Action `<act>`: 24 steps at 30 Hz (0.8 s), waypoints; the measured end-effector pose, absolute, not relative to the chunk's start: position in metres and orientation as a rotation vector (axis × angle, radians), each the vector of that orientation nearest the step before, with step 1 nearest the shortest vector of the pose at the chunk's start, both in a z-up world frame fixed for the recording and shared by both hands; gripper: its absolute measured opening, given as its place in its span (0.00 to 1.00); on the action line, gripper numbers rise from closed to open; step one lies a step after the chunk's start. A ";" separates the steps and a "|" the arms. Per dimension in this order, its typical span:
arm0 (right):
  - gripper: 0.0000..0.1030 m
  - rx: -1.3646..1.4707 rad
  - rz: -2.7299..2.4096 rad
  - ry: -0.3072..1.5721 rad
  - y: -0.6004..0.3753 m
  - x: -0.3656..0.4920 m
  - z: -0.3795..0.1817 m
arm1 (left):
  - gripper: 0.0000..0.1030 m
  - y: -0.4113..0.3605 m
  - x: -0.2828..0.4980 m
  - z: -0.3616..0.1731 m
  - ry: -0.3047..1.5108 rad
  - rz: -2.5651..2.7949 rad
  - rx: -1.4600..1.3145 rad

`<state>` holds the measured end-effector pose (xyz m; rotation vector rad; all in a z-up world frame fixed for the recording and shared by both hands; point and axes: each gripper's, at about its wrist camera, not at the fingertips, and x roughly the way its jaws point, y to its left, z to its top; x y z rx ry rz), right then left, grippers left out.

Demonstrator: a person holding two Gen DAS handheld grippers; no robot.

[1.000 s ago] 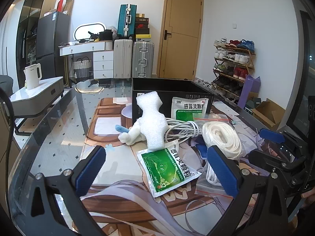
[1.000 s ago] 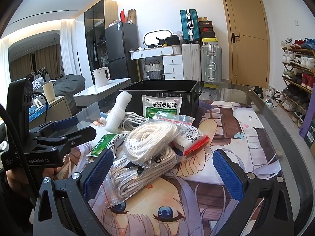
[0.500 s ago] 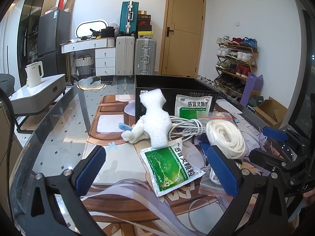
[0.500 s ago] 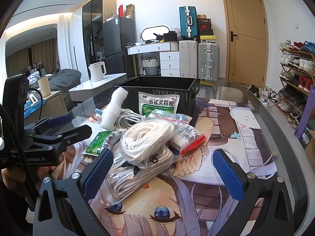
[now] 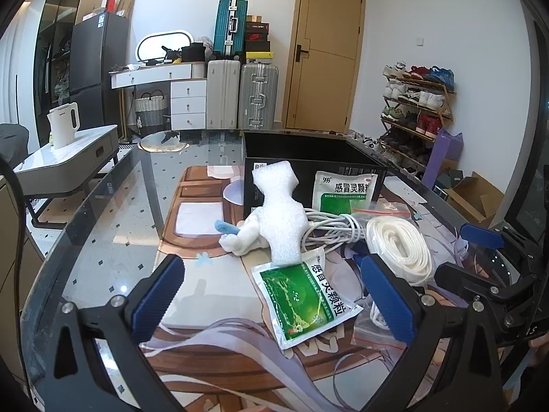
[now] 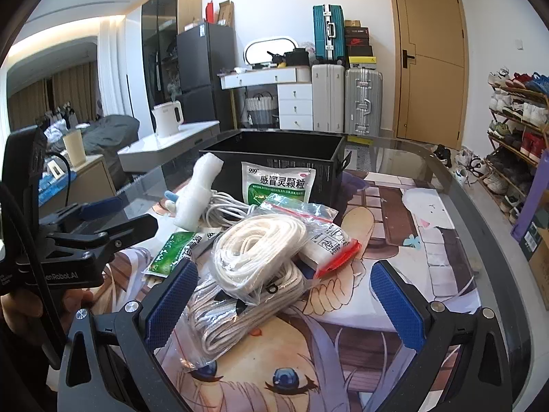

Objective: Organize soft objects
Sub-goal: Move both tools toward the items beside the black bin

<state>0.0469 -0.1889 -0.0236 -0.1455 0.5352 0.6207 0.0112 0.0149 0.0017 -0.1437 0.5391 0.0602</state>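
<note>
While both tools hang over the pile, nothing is gripped yet; notes follow.

Left gripper (image 5: 271, 295): fingers spread wide, empty; held low over the near edge of the table (image 5: 113, 226), straddling the green sachet (image 5: 303, 298); judged lined up for a first pick.
Right gripper (image 6: 284, 300): fingers spread wide, empty; poised either side of the bagged rope (image 6: 240, 304); its left pad sits just beside the bag, contact not clear.
Box (image 6: 274, 158): black, open-topped, at the far side of the pile; what shows of the inside looks empty; judged the bin for the sorted items, so the pile sits right against its front wall.
Second sachet (image 6: 278, 185): white and green; leans upright on the box front; stiff enough to stand.
Foam (image 5: 281, 213): white, crumpled, standing tall left of the cable; light, likely springs back when squeezed.
Cable (image 5: 329, 226): white, loosely coiled; lies between foam and rope; loops may snag neighbours.
Rope coil (image 6: 260, 250): cream, in clear plastic; rests on top of the bagged rope; slippery film, could slide off.
Red-edged pouch (image 6: 329, 247): clear zip bag, tucked against the coil's right side.
Plush (image 5: 240, 237): small, white with a blue bit; beside the foam's base; mostly hidden.
Progress: judged at the start; all items outside the box.
</note>
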 end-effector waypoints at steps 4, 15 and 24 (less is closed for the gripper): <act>0.99 -0.169 0.612 0.549 -0.181 0.048 -0.021 | 1.00 0.017 0.015 0.002 0.555 0.066 -0.139; 0.99 -0.181 0.579 0.603 -0.163 0.059 -0.017 | 1.00 0.022 0.020 0.002 0.586 0.075 -0.118; 0.99 -0.185 0.592 0.655 -0.147 0.074 -0.022 | 1.00 0.035 0.022 0.002 0.586 0.084 -0.149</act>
